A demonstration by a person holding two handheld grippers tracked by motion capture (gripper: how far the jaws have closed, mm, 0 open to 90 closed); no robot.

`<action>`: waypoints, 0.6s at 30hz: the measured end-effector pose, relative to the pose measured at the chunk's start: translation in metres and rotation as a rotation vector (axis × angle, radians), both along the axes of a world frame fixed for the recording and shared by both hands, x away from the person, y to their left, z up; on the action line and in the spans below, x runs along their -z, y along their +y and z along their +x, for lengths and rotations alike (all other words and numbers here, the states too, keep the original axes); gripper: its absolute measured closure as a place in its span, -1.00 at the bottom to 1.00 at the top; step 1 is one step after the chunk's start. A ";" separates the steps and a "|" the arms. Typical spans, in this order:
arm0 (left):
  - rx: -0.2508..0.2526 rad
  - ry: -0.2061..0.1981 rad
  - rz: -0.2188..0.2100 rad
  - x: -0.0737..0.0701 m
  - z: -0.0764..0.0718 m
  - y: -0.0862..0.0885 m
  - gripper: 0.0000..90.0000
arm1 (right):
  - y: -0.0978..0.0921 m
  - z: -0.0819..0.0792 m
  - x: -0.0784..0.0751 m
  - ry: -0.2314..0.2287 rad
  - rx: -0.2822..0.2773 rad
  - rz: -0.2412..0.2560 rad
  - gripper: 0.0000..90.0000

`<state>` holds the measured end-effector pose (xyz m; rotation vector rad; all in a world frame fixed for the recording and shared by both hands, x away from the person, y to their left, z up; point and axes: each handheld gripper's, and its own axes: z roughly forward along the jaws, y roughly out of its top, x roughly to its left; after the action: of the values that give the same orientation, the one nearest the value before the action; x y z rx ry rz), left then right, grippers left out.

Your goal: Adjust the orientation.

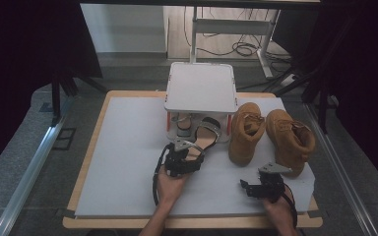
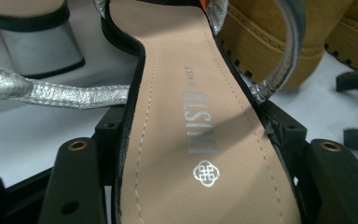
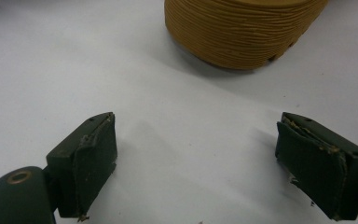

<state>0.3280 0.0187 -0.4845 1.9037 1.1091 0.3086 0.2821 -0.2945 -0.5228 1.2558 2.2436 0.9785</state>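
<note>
Right gripper (image 1: 257, 187): nearest the person, low over the white mat at the right front of the tabletop (image 1: 86, 172); its fingers (image 3: 93, 154) are spread wide with nothing between them, and bare mat shows in the gap.
Left gripper (image 1: 181, 158): a little farther in, near the middle of the mat; its fingers (image 2: 74, 182) sit on either side of the sandal's sole and look to be pinching it at the edges.
Sandal (image 2: 186, 112): tan insole with a printed silver brand mark, black edging, a silver strap (image 2: 51, 93) trailing to one side; it lies just in front of the small white stand (image 1: 201, 88).
Second sandal (image 2: 32, 42): under the stand, block heel visible.
Boots (image 1: 270, 132): tan pair, just right of the stand, upright and side by side.
Progress: grasp seemingly made, sandal not yet placed anywhere; carrying and setting it down remain, probably on or beneath the stand.
</note>
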 end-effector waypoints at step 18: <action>-0.070 -0.017 0.009 0.003 0.034 -0.026 -0.13 | 0.000 0.000 0.000 -0.001 0.000 0.001 -0.71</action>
<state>0.3619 -0.0071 -0.4870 1.8702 1.1664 0.3686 0.2822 -0.2945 -0.5229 1.2558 2.2428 0.9804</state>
